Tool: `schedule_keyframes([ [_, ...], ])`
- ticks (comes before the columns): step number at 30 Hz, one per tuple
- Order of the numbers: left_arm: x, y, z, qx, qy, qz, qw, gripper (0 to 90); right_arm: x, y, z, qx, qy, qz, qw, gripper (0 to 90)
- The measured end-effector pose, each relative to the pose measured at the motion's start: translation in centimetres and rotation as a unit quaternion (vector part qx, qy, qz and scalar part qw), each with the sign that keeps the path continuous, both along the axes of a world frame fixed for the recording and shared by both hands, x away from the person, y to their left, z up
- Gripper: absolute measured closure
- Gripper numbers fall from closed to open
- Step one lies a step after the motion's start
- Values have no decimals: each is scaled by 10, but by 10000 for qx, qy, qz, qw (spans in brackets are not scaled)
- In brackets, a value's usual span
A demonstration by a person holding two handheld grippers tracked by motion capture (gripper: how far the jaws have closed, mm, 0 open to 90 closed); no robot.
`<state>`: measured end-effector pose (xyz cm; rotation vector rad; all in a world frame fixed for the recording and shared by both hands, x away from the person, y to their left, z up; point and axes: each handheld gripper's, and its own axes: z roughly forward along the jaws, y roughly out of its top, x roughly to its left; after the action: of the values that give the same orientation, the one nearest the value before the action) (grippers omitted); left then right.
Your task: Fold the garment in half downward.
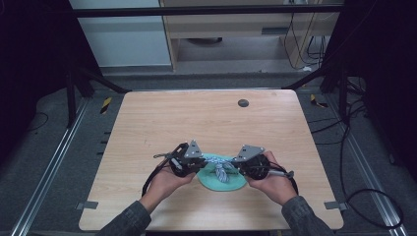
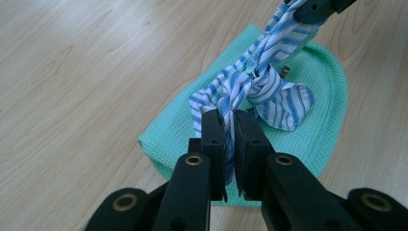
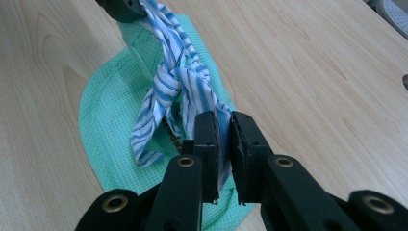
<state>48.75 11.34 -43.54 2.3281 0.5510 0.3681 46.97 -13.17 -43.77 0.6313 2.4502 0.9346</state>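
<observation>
- Knot (image 2: 255, 84) of blue-and-white striped cloth (image 3: 178, 82) hanging just above the green waffle towel (image 2: 327, 125), roughly over its middle; towel lying flat on the wooden table (image 1: 206, 123), at the near side.
- Left gripper (image 2: 230, 126) clamped on one tail of the striped cloth, at the towel's left edge; right gripper (image 3: 225, 130) clamped on the other tail, at the towel's right edge; both pairs of jaws nearly closed, with fabric pinched between the pads.
- Step in hand, by judgement: drawing the knot tight by pulling the tails apart.
- Pull outward from the towel, level and evenly on both sides; otherwise knot likely to drift off the towel's middle or twist.
- Keep grip firm; thin fabric apt to slide between the pads under tension.
- Keep the loose striped loops (image 2: 288, 103) beside the knot free of the towel; snagging the waffle weave would drag the towel along.
- Lift slightly above the towel rather than scraping across it; stop once the knot looks compact.
</observation>
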Motion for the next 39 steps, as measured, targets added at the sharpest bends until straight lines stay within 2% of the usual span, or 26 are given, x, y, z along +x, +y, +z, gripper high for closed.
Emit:
schedule_keyframes([
  [28, -10, 2, -12, 46, 85, -8, 10000, 807, -9, 2, -8, 7, 108, 58, 9999, 803],
  [39, -15, 5, -14, -49, 99, 31, 9999, 782, -14, 4, -8, 12, 135, 96, 9999, 798],
])
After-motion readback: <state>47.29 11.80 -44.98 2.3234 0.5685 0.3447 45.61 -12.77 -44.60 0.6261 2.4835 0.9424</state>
